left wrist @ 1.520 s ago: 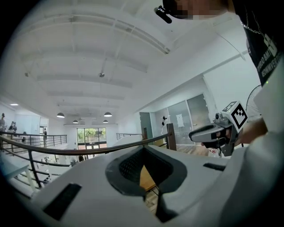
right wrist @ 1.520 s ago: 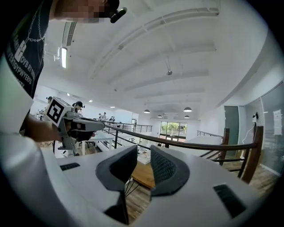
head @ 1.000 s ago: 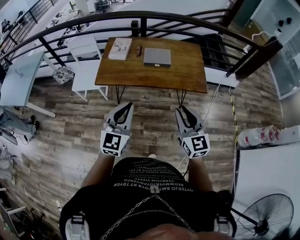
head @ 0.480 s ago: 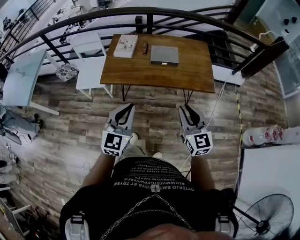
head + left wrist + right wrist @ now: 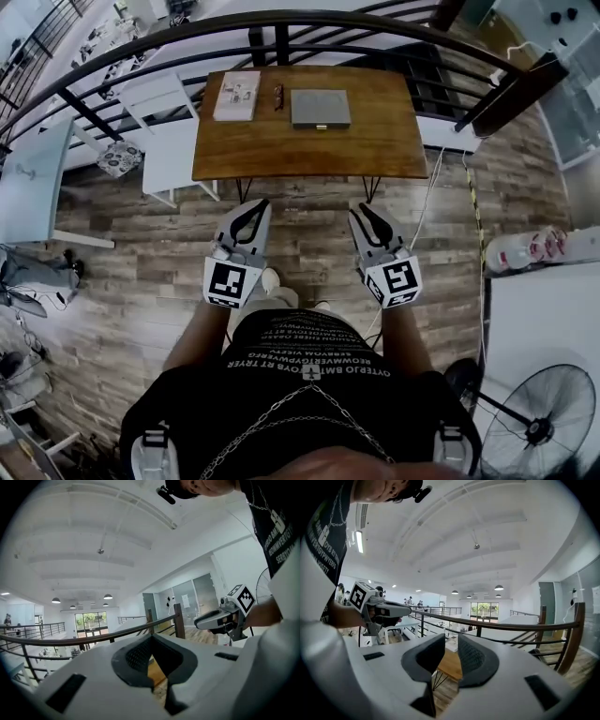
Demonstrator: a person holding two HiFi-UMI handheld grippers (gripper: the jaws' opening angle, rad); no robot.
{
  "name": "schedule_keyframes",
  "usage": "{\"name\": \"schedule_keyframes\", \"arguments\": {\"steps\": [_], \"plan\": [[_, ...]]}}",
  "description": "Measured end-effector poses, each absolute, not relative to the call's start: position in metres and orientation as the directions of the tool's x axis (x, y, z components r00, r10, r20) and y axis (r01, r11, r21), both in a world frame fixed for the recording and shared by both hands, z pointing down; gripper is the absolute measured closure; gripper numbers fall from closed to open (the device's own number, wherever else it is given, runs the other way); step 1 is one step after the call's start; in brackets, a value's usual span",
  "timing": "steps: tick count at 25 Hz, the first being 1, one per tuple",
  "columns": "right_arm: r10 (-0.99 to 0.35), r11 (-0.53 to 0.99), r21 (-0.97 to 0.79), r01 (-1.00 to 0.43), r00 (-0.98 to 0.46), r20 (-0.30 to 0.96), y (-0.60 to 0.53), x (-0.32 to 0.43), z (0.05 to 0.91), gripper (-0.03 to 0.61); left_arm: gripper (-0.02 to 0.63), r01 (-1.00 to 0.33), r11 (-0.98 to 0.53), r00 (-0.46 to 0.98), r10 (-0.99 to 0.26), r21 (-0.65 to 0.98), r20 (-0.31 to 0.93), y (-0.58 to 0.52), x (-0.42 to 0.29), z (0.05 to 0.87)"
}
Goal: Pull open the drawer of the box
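Observation:
A flat grey box [image 5: 320, 106] lies on the wooden table [image 5: 375, 145], with a small handle on its near edge. Both grippers hover over the floor short of the table's near edge, far from the box. My left gripper [image 5: 259, 205] has its fingertips together with nothing held; it also shows in the left gripper view [image 5: 151, 639]. My right gripper [image 5: 362, 210] stands a little open with nothing between its pads, and the table shows through the gap in the right gripper view [image 5: 451, 639].
A white booklet [image 5: 237, 95] and a small dark item [image 5: 277, 96] lie left of the box. A curved dark railing [image 5: 281, 26] runs behind the table. White chairs [image 5: 169, 131] stand at left. A fan [image 5: 539, 427] and a white counter [image 5: 539, 328] are at right.
The person has stepped towards the table, and both grippers have come forward with them. A shoe now shows below the left gripper. The jaws look the same.

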State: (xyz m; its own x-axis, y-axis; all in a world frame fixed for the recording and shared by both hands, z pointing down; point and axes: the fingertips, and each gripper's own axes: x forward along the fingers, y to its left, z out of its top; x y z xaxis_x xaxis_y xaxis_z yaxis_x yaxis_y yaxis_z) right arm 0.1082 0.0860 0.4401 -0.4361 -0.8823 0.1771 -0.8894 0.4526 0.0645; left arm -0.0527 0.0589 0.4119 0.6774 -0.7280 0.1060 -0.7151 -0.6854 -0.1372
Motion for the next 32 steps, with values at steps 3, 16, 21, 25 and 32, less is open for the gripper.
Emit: {"name": "schedule_keyframes", "arguments": {"steps": [3,16,21,25,32], "plan": [[-0.887,0.444,0.067,-0.894,-0.427,0.175,0.07,0.101,0.44,0.506,0.615,-0.717,-0.686,0.676,-0.727,-0.12,0.121,0.044,-0.061,0.42],[-0.892,0.431,0.061,-0.9,-0.415,0.179,0.006,0.071,0.442,0.506,0.615,-0.714,-0.692,0.682,-0.722,-0.105,0.121,-0.022,-0.091,0.423],[-0.903,0.41,0.074,-0.909,-0.393,0.172,-0.011,0.061,0.434,0.506,0.614,-0.702,-0.705,0.697,-0.709,-0.104,0.103,-0.039,-0.101,0.415],[-0.91,0.396,0.083,-0.915,-0.379,0.167,-0.02,0.048,0.43,0.506,0.614,-0.685,-0.72,0.715,-0.694,-0.112,0.09,-0.049,-0.111,0.412],[-0.928,0.353,0.076,-0.933,-0.338,0.155,-0.026,0.025,0.425,0.508,0.615,-0.647,-0.756,0.752,-0.654,-0.103,0.079,-0.062,-0.134,0.411]]}}
